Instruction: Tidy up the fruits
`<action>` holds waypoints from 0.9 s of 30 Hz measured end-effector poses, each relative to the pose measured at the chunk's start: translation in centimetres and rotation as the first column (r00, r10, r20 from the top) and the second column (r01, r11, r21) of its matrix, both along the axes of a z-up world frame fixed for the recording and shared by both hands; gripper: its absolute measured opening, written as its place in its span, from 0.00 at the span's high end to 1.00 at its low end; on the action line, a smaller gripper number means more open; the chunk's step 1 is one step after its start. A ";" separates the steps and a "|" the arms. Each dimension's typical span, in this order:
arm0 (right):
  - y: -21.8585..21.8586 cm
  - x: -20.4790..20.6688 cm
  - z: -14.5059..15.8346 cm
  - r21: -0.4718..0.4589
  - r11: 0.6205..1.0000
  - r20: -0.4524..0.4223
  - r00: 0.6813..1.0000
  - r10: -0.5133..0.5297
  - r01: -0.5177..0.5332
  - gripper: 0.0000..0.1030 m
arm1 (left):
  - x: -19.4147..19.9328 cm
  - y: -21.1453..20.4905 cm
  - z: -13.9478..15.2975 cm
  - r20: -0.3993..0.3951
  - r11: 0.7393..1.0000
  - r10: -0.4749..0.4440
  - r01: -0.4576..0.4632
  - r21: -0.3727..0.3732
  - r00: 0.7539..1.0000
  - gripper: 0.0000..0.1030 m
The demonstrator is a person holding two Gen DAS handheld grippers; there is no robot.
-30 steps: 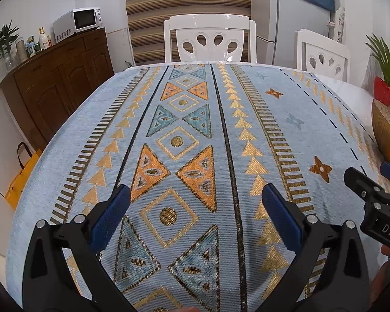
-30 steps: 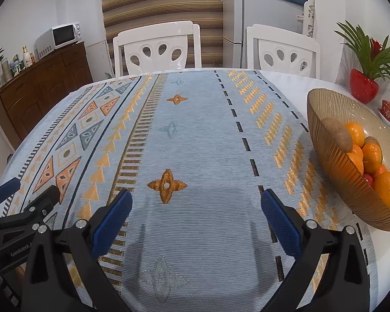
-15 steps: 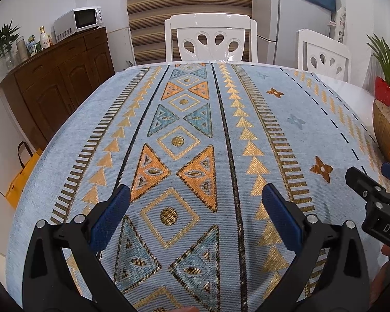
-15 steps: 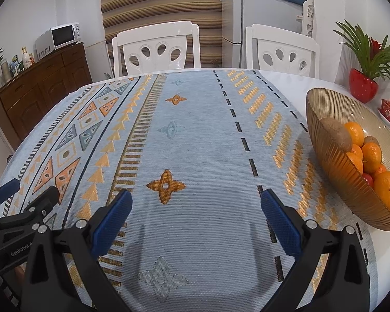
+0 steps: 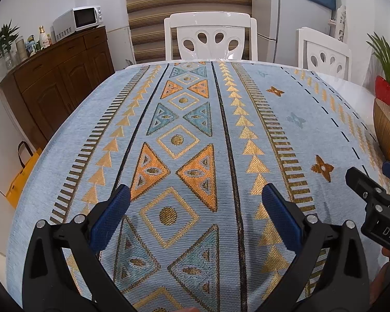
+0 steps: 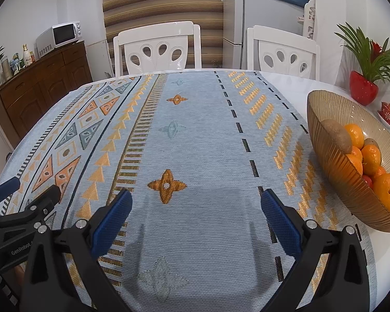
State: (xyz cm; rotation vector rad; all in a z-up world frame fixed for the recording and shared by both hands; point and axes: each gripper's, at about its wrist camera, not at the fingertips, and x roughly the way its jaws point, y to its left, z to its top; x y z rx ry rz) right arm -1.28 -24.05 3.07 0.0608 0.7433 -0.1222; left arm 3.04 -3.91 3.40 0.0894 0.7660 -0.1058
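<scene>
Both my jaws wide open and empty over the worktop; the fruit is at the right.

My right gripper (image 6: 196,217) is the nearer one: the ribbed bowl (image 6: 332,156) sits at the right edge of its frame, with oranges (image 6: 386,191) and a kiwi (image 6: 335,135) already inside. My left gripper (image 5: 195,214) sees only the bowl's rim at far right, beyond my other tool. I see no loose fruit on the patterned cloth (image 6: 208,143) between, so nothing blocks the way. White chairs (image 6: 158,49) stand behind.
</scene>
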 end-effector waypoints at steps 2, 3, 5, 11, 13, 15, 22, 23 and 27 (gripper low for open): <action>0.0 0.0 0.0 0.003 1.000 -0.001 1.000 -0.001 0.001 0.05 | 0.0 -0.1 0.0 -0.002 1.000 0.000 0.000 0.001 1.000 0.03; 0.0 0.0 0.0 0.003 1.000 -0.001 1.000 -0.001 0.001 0.05 | 0.1 -0.1 -0.1 -0.002 1.000 0.000 0.000 0.001 1.000 0.03; -0.1 0.0 0.0 0.003 1.000 -0.001 1.000 0.000 0.000 0.05 | 0.1 -0.1 -0.1 -0.003 1.000 -0.001 0.001 0.002 1.000 0.03; -0.2 0.1 -0.1 0.004 1.000 -0.004 1.000 0.001 -0.001 0.05 | 0.1 -0.2 0.0 -0.003 1.000 -0.004 0.004 0.004 1.000 0.03; -0.2 0.1 -0.1 0.007 1.000 -0.006 1.000 0.000 0.000 0.05 | 0.1 -0.2 0.0 -0.003 1.000 -0.003 0.003 0.004 1.000 0.03; -0.2 0.1 -0.2 0.008 1.000 -0.007 1.000 -0.001 0.001 0.05 | 0.1 -0.2 0.0 -0.003 1.000 -0.003 0.003 0.004 1.000 0.03; -0.3 0.1 -0.2 0.007 1.000 -0.008 1.000 0.001 -0.001 0.05 | 0.1 -0.1 -0.1 -0.005 1.000 -0.003 0.003 0.005 1.000 0.03; -0.3 0.1 -0.2 0.007 1.000 -0.009 1.000 0.000 0.000 0.05 | 0.1 -0.1 0.0 -0.004 1.000 -0.003 0.003 0.005 1.000 0.03; -0.3 0.1 -0.2 0.008 1.000 -0.009 1.000 0.000 0.000 0.05 | 0.0 -0.1 -0.1 -0.003 1.000 -0.004 0.004 0.012 1.000 0.03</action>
